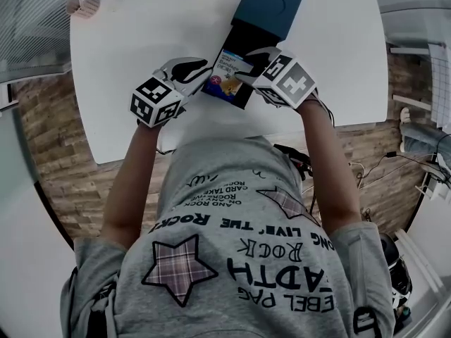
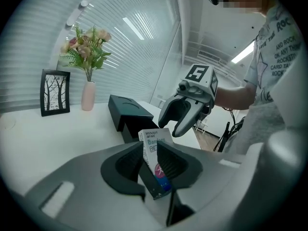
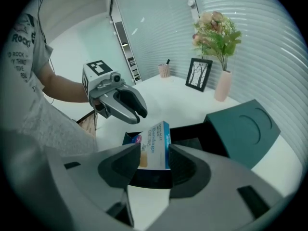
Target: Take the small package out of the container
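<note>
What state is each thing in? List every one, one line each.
dark teal box-shaped container: open, its black inner tray drawn out.
small white-and-blue cardboard bandage package: tipped up over the tray, gripped.
right gripper: shut on the package.
left gripper: open, jaws not pinching the package.
pink vase of flowers: upright.
black picture frame: standing upright.

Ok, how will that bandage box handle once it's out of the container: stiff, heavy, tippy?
Probably stiff: the bandage box shows flat faces and sharp edges in the right gripper, though thin card may dent under a hard squeeze. Likely light, being a small carton marked Bandage. Slim, so apt to tip if stood on edge.
</note>
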The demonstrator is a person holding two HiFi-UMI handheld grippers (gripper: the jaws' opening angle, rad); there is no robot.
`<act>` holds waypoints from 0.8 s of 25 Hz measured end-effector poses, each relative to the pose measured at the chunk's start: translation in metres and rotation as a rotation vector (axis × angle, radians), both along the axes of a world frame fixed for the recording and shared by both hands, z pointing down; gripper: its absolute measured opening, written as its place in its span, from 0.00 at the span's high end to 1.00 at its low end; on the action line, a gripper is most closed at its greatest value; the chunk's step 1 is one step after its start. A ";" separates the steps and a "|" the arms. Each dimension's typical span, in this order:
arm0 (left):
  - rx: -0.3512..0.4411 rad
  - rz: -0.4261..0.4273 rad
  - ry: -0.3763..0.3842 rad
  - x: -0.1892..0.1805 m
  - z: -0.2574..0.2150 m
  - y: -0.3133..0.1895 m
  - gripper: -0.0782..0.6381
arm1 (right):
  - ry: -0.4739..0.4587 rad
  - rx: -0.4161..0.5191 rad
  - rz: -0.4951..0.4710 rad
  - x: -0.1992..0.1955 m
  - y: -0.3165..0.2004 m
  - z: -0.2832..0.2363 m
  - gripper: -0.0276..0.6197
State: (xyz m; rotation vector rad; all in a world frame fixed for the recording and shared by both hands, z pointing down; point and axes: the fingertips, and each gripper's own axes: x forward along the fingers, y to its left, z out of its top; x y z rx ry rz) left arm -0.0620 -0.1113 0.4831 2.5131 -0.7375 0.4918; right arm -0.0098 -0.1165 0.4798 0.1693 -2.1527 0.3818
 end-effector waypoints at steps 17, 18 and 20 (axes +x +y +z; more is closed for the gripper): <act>-0.014 0.331 0.059 0.043 0.007 -0.003 0.58 | -0.044 0.080 -0.018 -0.009 0.026 -0.027 0.69; -0.016 0.347 0.069 0.046 0.007 -0.002 0.58 | -0.049 0.081 -0.016 -0.009 0.027 -0.028 0.69; -0.016 0.377 0.085 0.051 0.005 0.001 0.58 | -0.057 0.081 -0.014 -0.009 0.030 -0.031 0.69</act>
